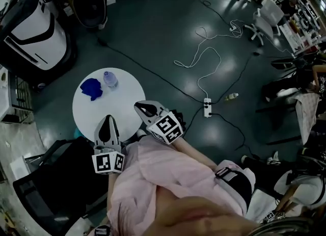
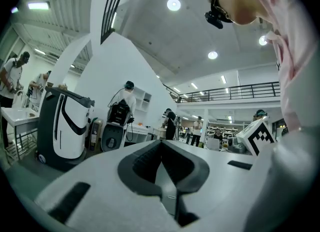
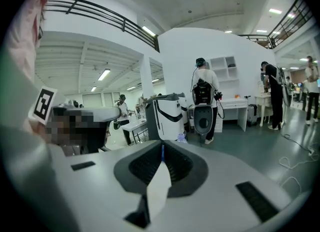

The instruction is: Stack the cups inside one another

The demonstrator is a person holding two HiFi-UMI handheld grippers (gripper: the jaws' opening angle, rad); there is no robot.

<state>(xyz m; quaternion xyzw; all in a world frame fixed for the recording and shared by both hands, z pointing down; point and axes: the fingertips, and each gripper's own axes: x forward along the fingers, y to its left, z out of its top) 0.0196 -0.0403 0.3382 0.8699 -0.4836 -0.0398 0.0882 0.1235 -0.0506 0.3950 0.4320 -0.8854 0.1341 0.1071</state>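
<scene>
The left gripper and the right gripper both hang over the near edge of the round white table. Each has its jaws closed together with nothing between them. The dark blue cup sits at the table's far edge, its pose hard to read, and the smaller pale translucent cup is just beside it. Stacking looks not yet begun; this seems to be the approach. Next, one gripper must open, reach across the table and close on a cup's rim.
</scene>
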